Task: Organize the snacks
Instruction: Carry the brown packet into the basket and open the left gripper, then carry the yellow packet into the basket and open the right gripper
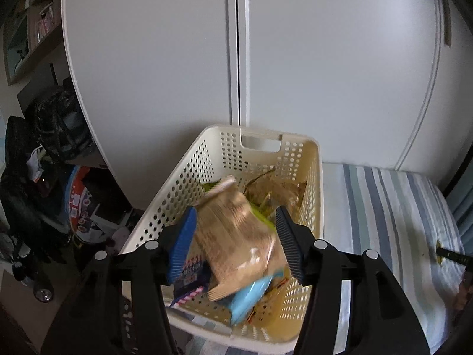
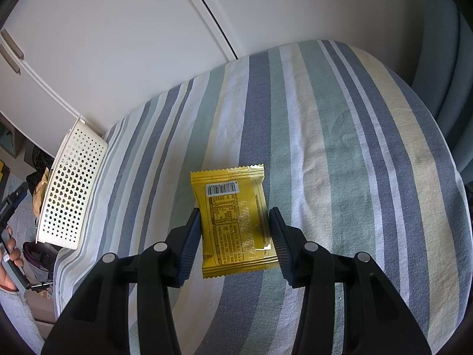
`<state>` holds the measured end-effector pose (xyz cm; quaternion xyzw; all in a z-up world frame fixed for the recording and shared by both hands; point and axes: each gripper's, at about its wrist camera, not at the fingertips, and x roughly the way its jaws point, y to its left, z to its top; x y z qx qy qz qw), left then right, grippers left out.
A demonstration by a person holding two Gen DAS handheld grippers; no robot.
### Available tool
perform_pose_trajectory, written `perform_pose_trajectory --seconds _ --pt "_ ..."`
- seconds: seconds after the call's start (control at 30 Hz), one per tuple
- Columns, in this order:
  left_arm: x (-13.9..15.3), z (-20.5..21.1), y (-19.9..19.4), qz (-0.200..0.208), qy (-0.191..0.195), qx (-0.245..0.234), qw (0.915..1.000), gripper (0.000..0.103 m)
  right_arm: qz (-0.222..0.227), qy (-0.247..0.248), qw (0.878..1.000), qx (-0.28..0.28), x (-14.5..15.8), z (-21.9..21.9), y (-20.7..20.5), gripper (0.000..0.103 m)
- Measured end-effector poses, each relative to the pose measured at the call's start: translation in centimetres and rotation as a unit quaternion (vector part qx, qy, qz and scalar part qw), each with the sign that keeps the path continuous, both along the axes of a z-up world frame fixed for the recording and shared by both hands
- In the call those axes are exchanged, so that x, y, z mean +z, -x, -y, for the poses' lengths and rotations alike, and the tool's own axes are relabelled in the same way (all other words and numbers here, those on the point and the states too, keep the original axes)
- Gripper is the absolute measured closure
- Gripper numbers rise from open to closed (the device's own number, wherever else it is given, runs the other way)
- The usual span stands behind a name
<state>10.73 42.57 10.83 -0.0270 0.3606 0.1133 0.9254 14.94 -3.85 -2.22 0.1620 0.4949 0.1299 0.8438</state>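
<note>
Both jaws stand parted. Those of the right gripper straddle a yellow snack packet lying flat on the striped bedspread, one finger just beside each long edge; whether they touch it I cannot tell. Its upturned back carries a barcode and dense printed panels too small to read. Those of the left gripper hang spread above the cream perforated basket, released, with a blurred tan snack bag between them over the pile inside: a light blue packet, a dark box with pink stripes, and green and clear wrappers behind. No brand is legible.

That basket sits at the bedspread's edge against white wardrobe doors. Right of it the bedspread lies open around the yellow packet. Left of it, bags and clutter crowd the floor.
</note>
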Motion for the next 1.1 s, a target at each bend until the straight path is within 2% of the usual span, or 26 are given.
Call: perform_pose_trajectory --seconds 0.23,0.43,0.47,0.53,0.57,0.6,0.63,0.7,0.87,1.1 --pt "-2.6 -0.4 1.2 -0.027 -0.008 0.015 0.9995 0.046 0.000 0.001 1.000 0.002 0.0 0.0 0.0 0.056" --pt "-4.7 -2.4 0.5 -0.053 -0.010 0.058 0.9969 0.046 -0.001 0.001 1.000 0.003 0.0 -0.1 -0.1 0.056" --pt "-4.7 -2.6 0.7 -0.049 0.000 0.060 0.9970 0.046 -0.001 0.002 1.000 0.003 0.0 0.0 -0.1 0.056" --pt "-4.5 -2.3 0.9 -0.043 -0.007 0.064 0.9970 0.046 -0.001 0.005 1.000 0.003 0.0 -0.2 -0.1 0.056" --pt "-4.3 -1.8 1.2 -0.038 -0.024 0.065 0.9969 0.042 0.000 0.007 1.000 0.004 0.0 -0.3 -0.1 0.056" --pt "-4.1 -1.4 1.4 -0.034 -0.039 0.069 0.9963 0.030 0.000 0.008 1.000 0.004 0.0 -0.4 -0.1 0.056" --pt "-3.8 -0.9 1.6 -0.028 -0.057 0.076 0.9950 0.025 0.001 0.008 1.000 0.004 0.0 -0.5 -0.1 0.056" --pt "-3.0 0.3 2.4 -0.003 -0.081 0.085 0.9931 0.021 0.000 0.008 1.000 0.002 0.0 -0.5 -0.1 0.056" --pt "-1.4 2.9 3.6 0.035 -0.091 0.083 0.9917 0.021 0.005 0.006 1.000 0.002 0.2 -0.5 0.0 0.056" --pt "-0.9 5.3 5.4 0.082 -0.070 0.104 0.9887 0.006 0.024 -0.009 1.000 -0.007 0.8 0.5 0.6 0.056"
